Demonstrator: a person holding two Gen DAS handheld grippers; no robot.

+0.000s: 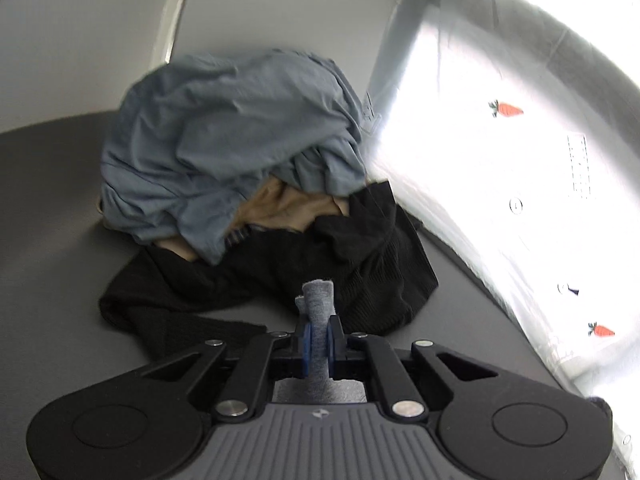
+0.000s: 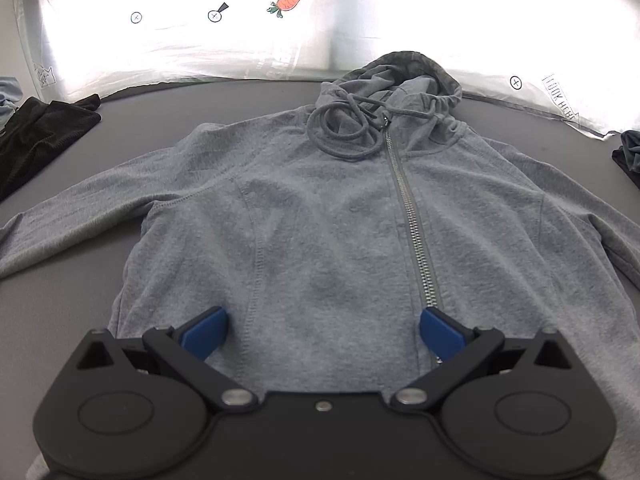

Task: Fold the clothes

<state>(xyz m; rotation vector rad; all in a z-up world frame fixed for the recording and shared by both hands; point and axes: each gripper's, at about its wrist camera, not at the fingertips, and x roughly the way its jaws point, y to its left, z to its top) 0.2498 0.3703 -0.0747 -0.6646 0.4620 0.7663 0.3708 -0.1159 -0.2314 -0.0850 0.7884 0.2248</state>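
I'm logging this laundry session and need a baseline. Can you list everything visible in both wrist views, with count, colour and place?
Hoodie: one, grey, zipped, spread flat face-up on the table, hood at the far end.
Drawstring: one, grey, coiled below the hood.
Blue garment: one, crumpled on top of the pile.
Tan garment: one, under the blue one.
Black garment: one, bottom of the pile, spilling forward.
Dark clothing: small heap, count unclear, far right edge.
Table: one, dark grey.
Curtain: white, carrot prints, behind the table.
Left gripper: jaws shut on grey fabric.
Right gripper: jaws open, over the hoodie's hem.
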